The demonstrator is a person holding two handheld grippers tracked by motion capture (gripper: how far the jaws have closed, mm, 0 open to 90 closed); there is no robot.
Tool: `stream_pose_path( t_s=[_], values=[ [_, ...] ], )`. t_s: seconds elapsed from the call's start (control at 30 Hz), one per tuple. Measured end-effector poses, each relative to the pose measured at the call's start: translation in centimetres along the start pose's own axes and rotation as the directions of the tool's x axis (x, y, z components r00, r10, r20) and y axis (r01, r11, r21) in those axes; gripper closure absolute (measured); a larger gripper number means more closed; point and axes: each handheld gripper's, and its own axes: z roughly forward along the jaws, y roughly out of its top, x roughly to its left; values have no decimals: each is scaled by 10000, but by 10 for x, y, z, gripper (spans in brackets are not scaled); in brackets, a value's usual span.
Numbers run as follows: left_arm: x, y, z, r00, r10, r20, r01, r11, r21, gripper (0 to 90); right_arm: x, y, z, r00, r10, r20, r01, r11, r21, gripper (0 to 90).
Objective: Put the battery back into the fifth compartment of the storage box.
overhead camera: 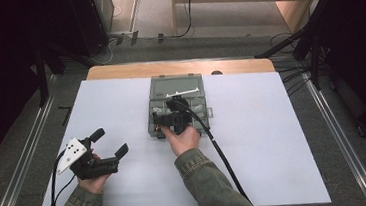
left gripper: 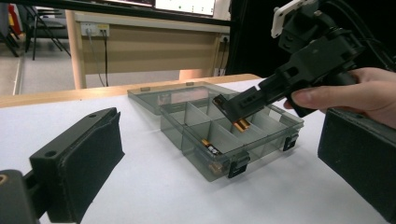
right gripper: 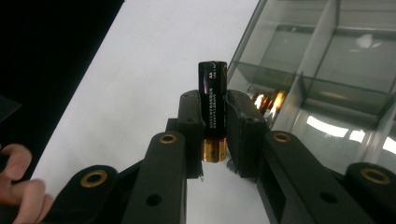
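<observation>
Right gripper (right gripper: 215, 135): clenching a black-and-gold battery (right gripper: 213, 100), hovering over the compartment box (overhead camera: 156, 93) at frame centre.
Left gripper (overhead camera: 110, 142): resting lower left, jaws spread, grasping nothing.

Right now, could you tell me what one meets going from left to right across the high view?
Left hand-held gripper, jaws apart and empty → compartment box with the right hand-held gripper over it, closed on a battery → bare white table.

Both sleeves (overhead camera: 205, 179) are olive green with buttoned cuffs. Each gripper is matt black plastic (brass-ringed screw holes on the arms), the left gripper (overhead camera: 110, 142) topped by a white dotted plate (overhead camera: 71, 154).
</observation>
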Motion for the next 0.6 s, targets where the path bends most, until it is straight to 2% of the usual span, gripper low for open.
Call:
stream_pose_path(
  t_s=[0.17,0.4,0.47,0.6],
  values=[
    [1,0,0,10000,-14,-15,14,10000,-33,0,-4,3,8,9986,510,-98,-510,9987,7,775],
    [1,0,0,10000,-54,-66,54,10000,-12,0,-4,5,18,9970,778,32,-778,9966,263,755],
    [2,0,0,10000,-59,-72,59,10000,-13,0,-5,5,20,9962,874,-12,-873,9957,300,604],
    [1,0,0,10000,-49,-57,49,10000,-5,0,-6,5,20,9966,817,60,-818,9959,387,444]
  ],
)
